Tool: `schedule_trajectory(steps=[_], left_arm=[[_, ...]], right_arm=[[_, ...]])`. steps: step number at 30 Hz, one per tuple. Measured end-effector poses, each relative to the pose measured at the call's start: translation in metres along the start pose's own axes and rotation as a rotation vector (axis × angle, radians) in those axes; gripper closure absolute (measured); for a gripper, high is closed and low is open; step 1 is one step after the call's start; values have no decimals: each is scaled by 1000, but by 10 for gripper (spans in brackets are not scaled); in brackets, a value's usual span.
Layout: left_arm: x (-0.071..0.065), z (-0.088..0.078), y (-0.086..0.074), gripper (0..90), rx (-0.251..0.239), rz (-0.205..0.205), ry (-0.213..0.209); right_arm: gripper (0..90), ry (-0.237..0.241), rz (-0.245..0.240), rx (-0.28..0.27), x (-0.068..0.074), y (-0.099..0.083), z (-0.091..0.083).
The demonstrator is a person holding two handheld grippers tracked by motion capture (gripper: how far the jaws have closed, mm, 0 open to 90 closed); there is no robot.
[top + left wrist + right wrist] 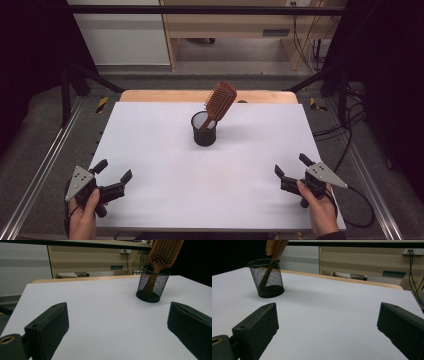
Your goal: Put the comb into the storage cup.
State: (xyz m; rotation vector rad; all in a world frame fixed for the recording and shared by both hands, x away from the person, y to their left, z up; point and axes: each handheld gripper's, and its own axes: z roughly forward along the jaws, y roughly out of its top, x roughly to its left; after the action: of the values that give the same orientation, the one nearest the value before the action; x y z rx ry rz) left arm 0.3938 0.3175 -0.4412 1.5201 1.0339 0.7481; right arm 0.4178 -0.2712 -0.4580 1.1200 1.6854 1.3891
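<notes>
Both claws rest wide apart and empty at the near table [150, 150] edge, left claw [114, 172] and right claw [290, 166] well apart from the hairbrush [220, 102], which stands tilted, handle down, in the mesh cup [204, 131]. Judging by this, either nothing has begun or the brush is already stowed.

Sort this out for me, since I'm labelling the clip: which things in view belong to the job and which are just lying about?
Job:
hairbrush, handle down in the mesh cup
left gripper and right gripper, both open

Lying about:
wooden cabinet beyond the table
cables on the floor
</notes>
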Motion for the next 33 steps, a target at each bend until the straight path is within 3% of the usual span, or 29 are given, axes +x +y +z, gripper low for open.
schedule_trajectory(steps=[9,26,33], left_arm=[[-1,1,0,41,3,4,-2],[-4,2,-1,40,-10,18,-14],[-3,2,-1,40,-19,-5,-38]], right_arm=[[25,52,-1,13,6,0,3],[31,101,-8,-1,20,-2,12],[31,117,-11,-18,27,0,20]])
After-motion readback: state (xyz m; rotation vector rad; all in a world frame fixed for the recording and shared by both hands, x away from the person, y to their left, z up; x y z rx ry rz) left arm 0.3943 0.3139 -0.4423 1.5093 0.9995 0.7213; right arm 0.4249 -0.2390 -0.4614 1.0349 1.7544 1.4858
